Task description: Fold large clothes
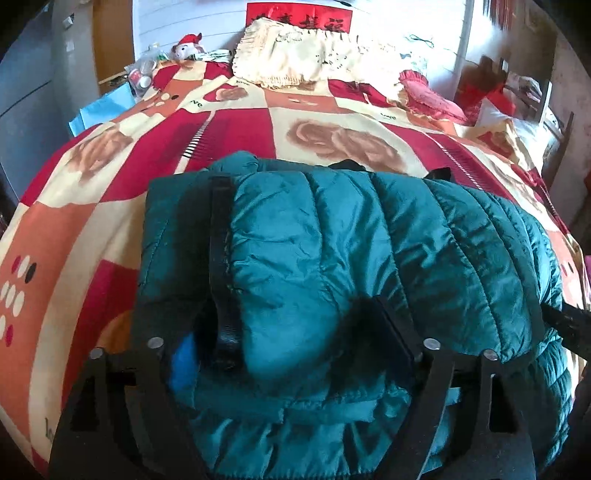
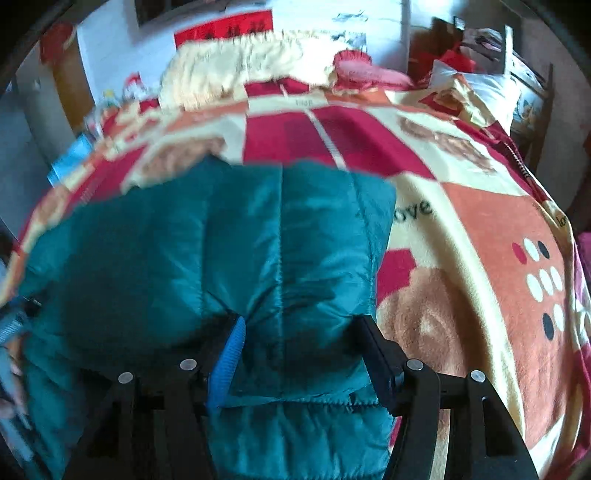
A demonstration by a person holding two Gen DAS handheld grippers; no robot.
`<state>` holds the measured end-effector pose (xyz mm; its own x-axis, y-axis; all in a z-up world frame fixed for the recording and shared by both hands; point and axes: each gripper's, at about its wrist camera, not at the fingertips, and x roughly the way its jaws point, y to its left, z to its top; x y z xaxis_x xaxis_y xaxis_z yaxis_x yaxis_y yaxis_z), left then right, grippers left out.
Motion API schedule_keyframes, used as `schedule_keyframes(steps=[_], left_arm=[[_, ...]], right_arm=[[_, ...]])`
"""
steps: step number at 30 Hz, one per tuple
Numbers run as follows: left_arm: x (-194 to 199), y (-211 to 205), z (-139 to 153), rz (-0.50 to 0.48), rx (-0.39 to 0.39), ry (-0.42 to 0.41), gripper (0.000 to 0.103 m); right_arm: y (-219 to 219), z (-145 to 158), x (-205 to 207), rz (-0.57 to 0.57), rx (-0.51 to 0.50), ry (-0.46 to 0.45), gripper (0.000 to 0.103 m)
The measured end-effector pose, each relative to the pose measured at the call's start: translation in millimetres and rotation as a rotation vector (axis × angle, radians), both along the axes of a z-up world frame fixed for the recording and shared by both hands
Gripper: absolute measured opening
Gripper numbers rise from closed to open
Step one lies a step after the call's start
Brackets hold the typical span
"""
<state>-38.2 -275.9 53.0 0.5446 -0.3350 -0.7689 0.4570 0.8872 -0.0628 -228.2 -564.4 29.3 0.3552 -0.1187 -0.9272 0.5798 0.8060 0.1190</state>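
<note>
Teal puffer jacket sits bunched up on my bed's red, orange and cream blanket, which has "love" printed on it in a few spots. My left gripper is spread wide with a puffy fold between the fingers, not squeezed. My right gripper is spread too, straddling the hem. Left view shows a red banner with black characters I can't read, plus a black strap; right view is blurry.
</note>
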Motion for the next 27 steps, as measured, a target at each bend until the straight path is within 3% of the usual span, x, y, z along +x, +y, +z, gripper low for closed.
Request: schedule_keyframes(steps=[4,10,19,27], left_arm=[[2.4,0.8,0.0,0.003,-0.004,0.013,0.086],[-6.2,8.7,12.8,0.013,0.005,0.014,0.086],[-48.6,48.3,40.2,-0.001,-0.010,-0.018,0.086],[-85.5,86.6,42.9,0.015,-0.007,-0.028,0.086]], right_arm=[[-7.4,-2.2,-9.0,-0.017,0.038,-0.020,0.063],[-11.8,25.2,-36.5,-0.058,0.078,-0.059,0.063],[6.1,38.4,-79.9,-0.055,0.101,-0.030,0.063],[24.7,43.3,-108.8,-0.048,0.104,-0.016,0.063]])
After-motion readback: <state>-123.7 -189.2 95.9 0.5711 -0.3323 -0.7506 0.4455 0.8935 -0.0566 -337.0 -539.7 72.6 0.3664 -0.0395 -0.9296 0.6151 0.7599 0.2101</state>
